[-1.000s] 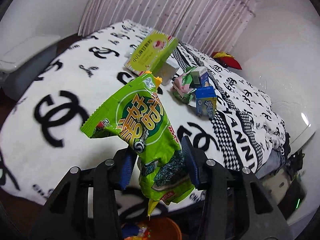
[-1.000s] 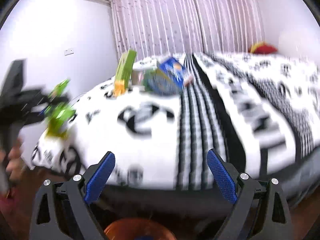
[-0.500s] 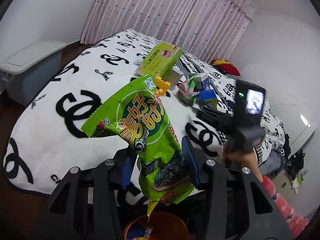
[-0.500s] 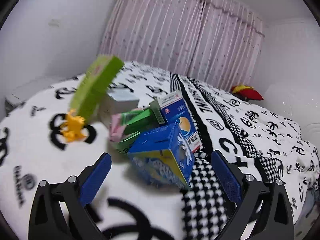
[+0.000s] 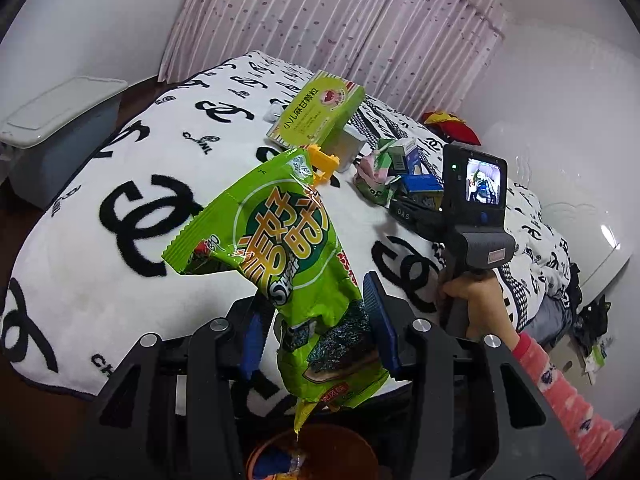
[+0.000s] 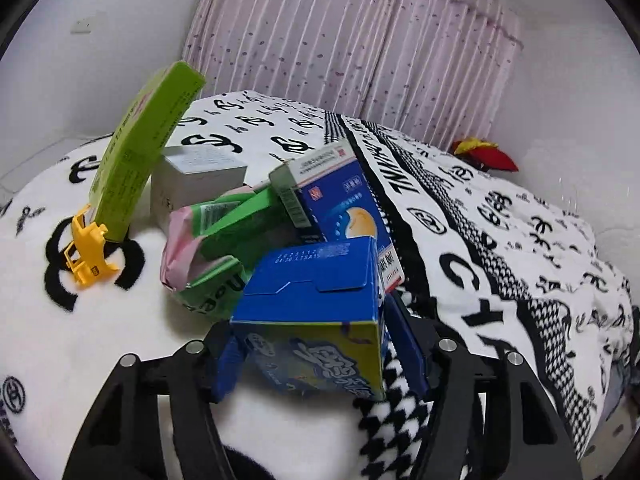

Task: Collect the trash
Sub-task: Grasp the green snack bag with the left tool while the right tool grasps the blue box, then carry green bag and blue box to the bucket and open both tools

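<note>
step: picking up trash | right claw (image 6: 316,352) just closing on blue carton (image 6: 316,304) on bed (image 6: 500,240) | left claw (image 5: 316,328) clenched on green snack bag (image 5: 280,248) – above orange bin (image 5: 320,452) | next: lift carton – drop bag

Pink curtain (image 6: 352,40), logo blanket (image 6: 500,216), grey bin (image 5: 52,128)

Green snack bag (image 5: 288,248), blue carton (image 6: 316,304), blk/wht logo blanket (image 6: 500,240), pink curtain (image 6: 360,40), yellow clip (image 6: 86,252)
</note>
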